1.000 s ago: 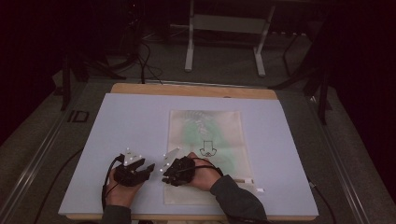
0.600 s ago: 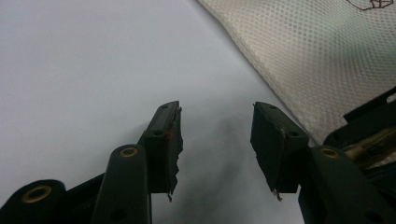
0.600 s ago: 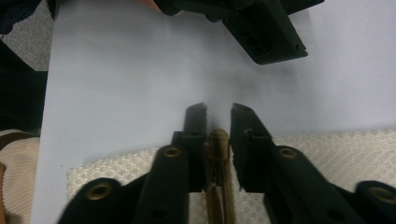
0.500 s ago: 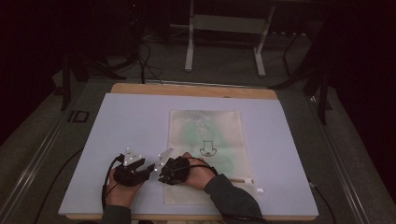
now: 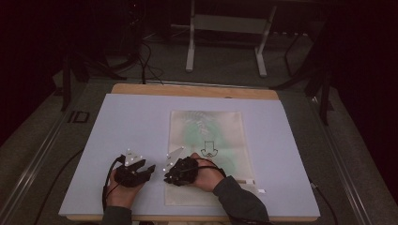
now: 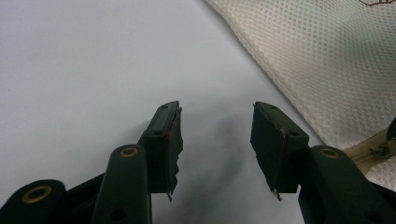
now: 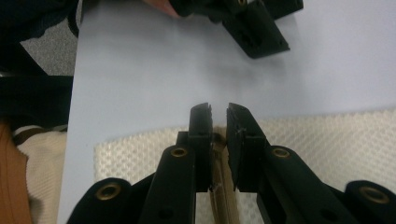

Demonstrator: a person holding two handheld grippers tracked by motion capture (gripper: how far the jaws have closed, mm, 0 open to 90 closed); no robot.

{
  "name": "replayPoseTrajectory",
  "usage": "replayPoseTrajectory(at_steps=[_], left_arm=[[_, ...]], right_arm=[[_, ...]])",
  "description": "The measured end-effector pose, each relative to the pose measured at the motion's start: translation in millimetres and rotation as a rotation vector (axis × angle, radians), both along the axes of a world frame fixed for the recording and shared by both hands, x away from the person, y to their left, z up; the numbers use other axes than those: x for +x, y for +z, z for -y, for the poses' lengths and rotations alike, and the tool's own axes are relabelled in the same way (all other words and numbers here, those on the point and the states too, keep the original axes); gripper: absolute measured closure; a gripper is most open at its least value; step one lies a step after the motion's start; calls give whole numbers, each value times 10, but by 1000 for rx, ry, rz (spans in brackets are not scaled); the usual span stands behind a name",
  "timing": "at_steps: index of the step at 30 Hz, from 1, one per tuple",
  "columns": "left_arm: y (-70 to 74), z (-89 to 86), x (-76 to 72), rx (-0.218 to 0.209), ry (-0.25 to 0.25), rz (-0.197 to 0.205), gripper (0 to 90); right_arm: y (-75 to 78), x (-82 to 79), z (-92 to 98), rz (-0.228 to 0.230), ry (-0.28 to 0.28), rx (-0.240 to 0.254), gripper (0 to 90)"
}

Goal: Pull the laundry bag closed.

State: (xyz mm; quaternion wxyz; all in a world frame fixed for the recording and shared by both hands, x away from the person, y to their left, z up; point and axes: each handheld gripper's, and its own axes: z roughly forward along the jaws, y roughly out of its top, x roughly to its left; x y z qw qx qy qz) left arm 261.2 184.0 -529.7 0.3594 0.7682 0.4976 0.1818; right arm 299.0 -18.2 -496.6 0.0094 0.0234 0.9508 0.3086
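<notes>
Tongs on my right (image 7: 218,112) are sitting nearly closed over the near end of the flat cream mesh zip pouch (image 5: 206,140), and they have just been closing. In the right gripper view I am seeing the tan zipper strip (image 7: 218,196) of that pouch running up between the two black jaws, with only a thin gap left between them; whether the pads are actually pinching the strip I cannot tell from these pictures. From the high view the right tongs (image 5: 174,174) are lying low over the pouch's near left corner, with the hand behind them resting on the mesh.

The pouch is lying flat on the pale lavender board (image 5: 131,126) that is covering the bench, right of its middle, long side running away from me, with a greenish patch showing through the mesh and a small dark printed mark (image 5: 208,151) near its centre.

My left tongs (image 6: 215,140) are standing open and holding nothing, hovering over bare board just left of the pouch's edge (image 6: 327,60). In the high view the left tongs (image 5: 146,171) are just beside the right ones.
</notes>
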Motion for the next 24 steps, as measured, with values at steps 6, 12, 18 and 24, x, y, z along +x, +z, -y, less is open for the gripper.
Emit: replayPoseTrajectory(at_steps=[6,12,18,24], left_arm=[[3,-1,-2,0,-3,3,520],[6,7,-6,1,-10,6,520],[8,14,-10,-2,-13,10,520],[13,35,-19,0,-30,12,523]], right_arm=[[-40,6,76,-23,-11,-3,805],[-70,15,145,-33,-5,-22,808],[-97,46,195,-45,-21,-32,769],[-151,77,193,-69,-27,-39,759]])
